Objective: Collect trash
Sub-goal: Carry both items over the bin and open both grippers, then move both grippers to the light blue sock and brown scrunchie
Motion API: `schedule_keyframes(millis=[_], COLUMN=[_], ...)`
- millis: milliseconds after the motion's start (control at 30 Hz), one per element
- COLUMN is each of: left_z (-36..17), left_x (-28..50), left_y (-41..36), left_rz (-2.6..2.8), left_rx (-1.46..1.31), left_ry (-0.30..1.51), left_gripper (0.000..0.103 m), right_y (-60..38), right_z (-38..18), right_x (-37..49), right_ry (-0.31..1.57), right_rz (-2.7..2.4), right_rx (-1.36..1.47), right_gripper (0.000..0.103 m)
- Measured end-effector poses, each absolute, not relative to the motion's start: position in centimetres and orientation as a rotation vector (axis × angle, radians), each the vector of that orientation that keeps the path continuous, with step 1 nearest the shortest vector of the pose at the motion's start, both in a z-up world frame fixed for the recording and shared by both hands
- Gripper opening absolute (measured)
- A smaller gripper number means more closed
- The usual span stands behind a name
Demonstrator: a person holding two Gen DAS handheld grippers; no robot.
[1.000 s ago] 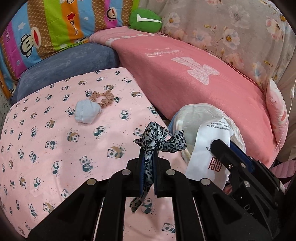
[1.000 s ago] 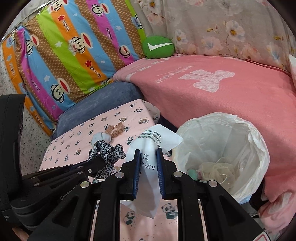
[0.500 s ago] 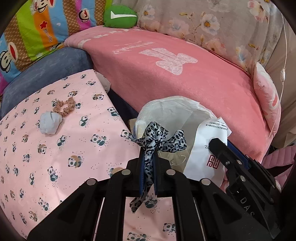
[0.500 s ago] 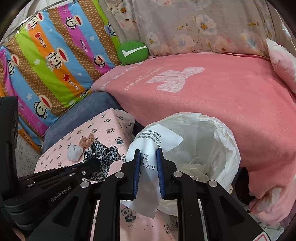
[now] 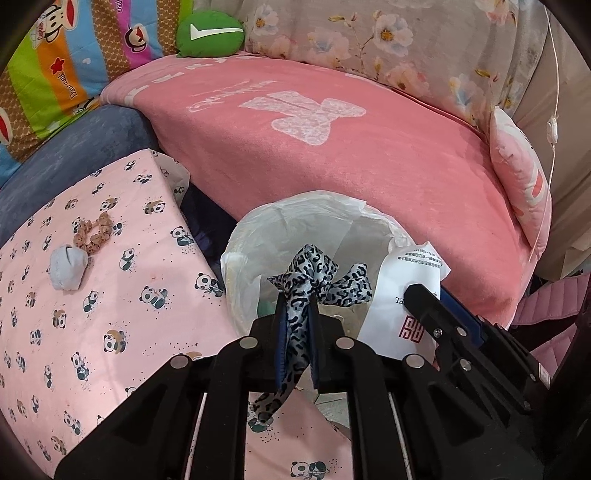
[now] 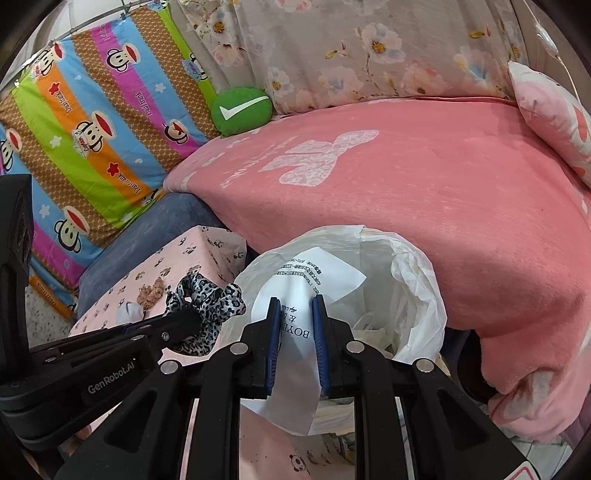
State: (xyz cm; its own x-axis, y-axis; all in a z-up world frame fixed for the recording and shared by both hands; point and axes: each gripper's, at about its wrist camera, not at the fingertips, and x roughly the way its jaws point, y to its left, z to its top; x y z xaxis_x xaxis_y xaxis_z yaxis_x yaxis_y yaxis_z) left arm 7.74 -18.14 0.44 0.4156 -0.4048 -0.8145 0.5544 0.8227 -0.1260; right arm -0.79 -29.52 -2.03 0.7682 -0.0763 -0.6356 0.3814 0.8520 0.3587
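Observation:
A leopard-print fabric strip (image 5: 317,273) sits between the blue pads of my left gripper (image 5: 297,306), whose jaws are opening; the strip still stands upright between them, its tail hanging below. It hovers over the near rim of a bin lined with a white plastic bag (image 5: 295,214). My right gripper (image 6: 297,306) is shut on a white printed paper bag (image 6: 314,273) held above the bin's opening (image 6: 417,280). In the right wrist view the left gripper (image 6: 192,315) and its strip (image 6: 207,295) are just left of the bin. Crumpled trash lies inside the bin.
A pink panda-print cloth (image 5: 110,314) covers the surface on the left, with a pale blue wad (image 5: 66,267) and a brown scrunchie (image 5: 94,232) on it. Behind the bin lies a pink blanket (image 5: 332,147), with a green cushion (image 5: 208,33) and a pink pillow (image 5: 521,177).
Both grippers have travelled right from over the panda cloth to the bin, carrying the strip and the paper bag. The gap between the left pads looks slightly wider.

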Motion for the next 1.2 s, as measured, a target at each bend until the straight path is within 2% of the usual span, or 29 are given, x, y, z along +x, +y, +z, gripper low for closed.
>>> schedule_keyframes(millis=[67, 200, 267, 333, 433, 600, 700, 900, 1200], left_z=[0.4, 0.5, 0.5, 0.5, 0.3, 0.0, -0.2, -0.5, -0.4], left_x=[7.8, 8.1, 8.3, 8.5, 8.9, 9.4, 9.6, 9.8, 10.1], left_y=[-18.4, -18.6, -18.3, -18.0, -17.4, -16.1, -15.3, -13.7, -11.0], left_rz=[-0.601, -0.59, -0.574, -0.56, -0.541, -0.514, -0.499, -0.475, -0.445], left_rx=[0.176, 0.17, 0.163, 0.159, 0.146, 0.136, 0.121, 0.103, 0.066], left_ry=[0.965, 0.954, 0.947, 0.945, 0.95, 0.955, 0.963, 0.969, 0.965], left_gripper=[0.023, 0.036, 0.048, 0.052, 0.053, 0.055, 0.057, 0.059, 0.059], right_y=[-29.8, -30.3, -30.4, -30.5, -30.3, -29.8, -29.3, -28.7, -26.7], right_z=[-2.2, -2.4, -2.5, -2.5, -2.6, -2.5, -2.5, -2.3, -1.6], right_x=[-0.8, -0.7, -0.6, -0.5, -0.3, 0.3, 0.5, 0.9, 1.4], right_ry=[0.653, 0.654, 0.655, 0.655, 0.656, 0.652, 0.652, 0.659, 0.661], right_rz=[-0.265, -0.272, -0.273, -0.271, -0.268, -0.265, -0.268, -0.274, -0.249], right_rx=[0.501, 0.506, 0.509, 0.509, 0.513, 0.512, 0.507, 0.494, 0.463], right_gripper=[0.017, 0.017, 0.017, 0.02, 0.027, 0.029, 0.037, 0.039, 0.049])
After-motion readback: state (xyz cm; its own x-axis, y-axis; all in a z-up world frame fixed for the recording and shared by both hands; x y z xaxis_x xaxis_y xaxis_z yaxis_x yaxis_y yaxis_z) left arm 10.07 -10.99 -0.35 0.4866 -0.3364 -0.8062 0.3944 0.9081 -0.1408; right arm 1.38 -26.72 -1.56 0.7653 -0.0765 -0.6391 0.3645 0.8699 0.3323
